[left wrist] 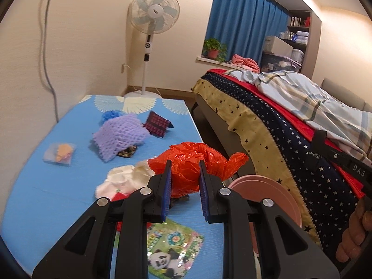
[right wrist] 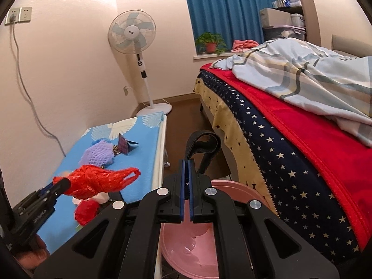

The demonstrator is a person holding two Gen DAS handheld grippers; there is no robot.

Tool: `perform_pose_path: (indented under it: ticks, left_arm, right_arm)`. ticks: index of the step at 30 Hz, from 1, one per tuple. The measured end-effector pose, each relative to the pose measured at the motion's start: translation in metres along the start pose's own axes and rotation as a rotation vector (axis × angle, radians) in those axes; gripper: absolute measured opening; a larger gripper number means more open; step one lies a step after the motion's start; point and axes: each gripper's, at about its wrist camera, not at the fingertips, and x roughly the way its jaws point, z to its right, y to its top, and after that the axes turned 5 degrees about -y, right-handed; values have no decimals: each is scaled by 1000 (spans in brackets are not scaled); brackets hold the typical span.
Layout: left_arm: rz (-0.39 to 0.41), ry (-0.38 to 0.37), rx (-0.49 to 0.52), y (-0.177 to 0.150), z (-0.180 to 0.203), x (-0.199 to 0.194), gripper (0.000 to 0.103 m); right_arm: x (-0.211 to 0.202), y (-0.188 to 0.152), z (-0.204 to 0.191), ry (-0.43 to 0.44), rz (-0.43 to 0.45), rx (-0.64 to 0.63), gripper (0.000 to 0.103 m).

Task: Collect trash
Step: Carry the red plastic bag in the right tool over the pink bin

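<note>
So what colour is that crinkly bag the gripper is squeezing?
The plastic bag in the left gripper is bright orange-red, clearest in the left wrist view.

A white pedestal fan with pale blue blades (left wrist: 154,11) stands in the corner beside long blue curtains (right wrist: 223,11). A potted green plant in a red pot (left wrist: 214,47) sits on the windowsill. A plaid pale-blue duvet (right wrist: 302,69) lies rumpled on the red blanket (right wrist: 325,139).

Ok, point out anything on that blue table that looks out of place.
Litter is strewn across the blue table: purple foam netting, a crumpled white wad, a panda wrapper. The left gripper holds an orange plastic bag clear of it.
</note>
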Motion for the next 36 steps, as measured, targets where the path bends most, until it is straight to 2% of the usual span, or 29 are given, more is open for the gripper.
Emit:
perform_pose_path:
  ticks: [10, 20, 36]
  left_arm:
    - [-36, -73, 28, -7, 34, 32, 21]
    - [-95, -159, 110, -20, 68, 62, 21]
    - [-208, -223, 141, -38, 83, 92, 21]
  right_arm:
    - [9, -4, 8, -84, -10, -14, 3]
    - [13, -11, 22, -183, -17, 9, 3]
    - [26, -20, 30, -230, -85, 19, 3]
